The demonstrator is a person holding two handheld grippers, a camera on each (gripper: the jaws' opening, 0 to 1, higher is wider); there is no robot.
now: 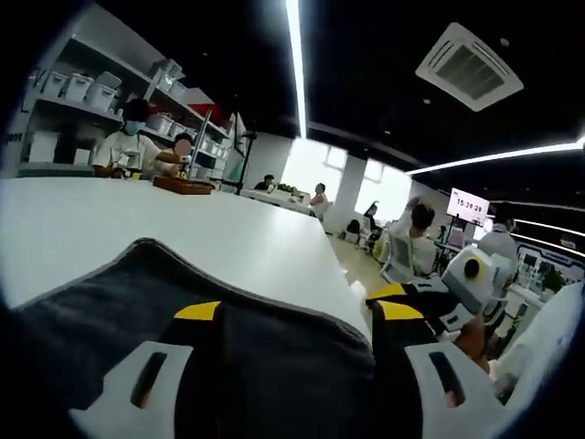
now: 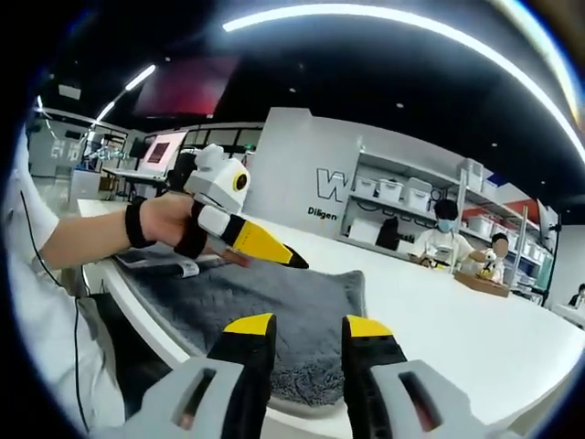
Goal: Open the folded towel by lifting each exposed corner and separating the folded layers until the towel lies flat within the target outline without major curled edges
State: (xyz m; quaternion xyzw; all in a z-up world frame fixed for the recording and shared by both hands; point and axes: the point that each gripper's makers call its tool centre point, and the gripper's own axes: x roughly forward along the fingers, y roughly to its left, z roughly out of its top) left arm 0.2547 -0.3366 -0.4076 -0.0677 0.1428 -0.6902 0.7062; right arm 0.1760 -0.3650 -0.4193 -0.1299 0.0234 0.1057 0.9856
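The dark grey towel [image 1: 274, 357] lies folded near the edge of the white table [image 1: 183, 219]. My left gripper [image 1: 300, 311] is open, its yellow-tipped jaws wide apart, with the towel's cloth between and below them. In the right gripper view the towel [image 2: 274, 311] spreads out under my right gripper [image 2: 308, 326], which is open over its near fluffy edge. There the left gripper [image 2: 292, 261], held by a hand [image 2: 155, 224], hovers over the towel's far left side. My right gripper [image 1: 391, 293] comes into the left gripper view from the right.
The table [image 2: 439, 311] stretches far behind the towel. At its far end sit two people by a brown wooden tray [image 1: 183, 186], with shelves of white bins [image 1: 87, 87] behind them. The table edge and the holder's body [image 2: 55, 302] are close on the left.
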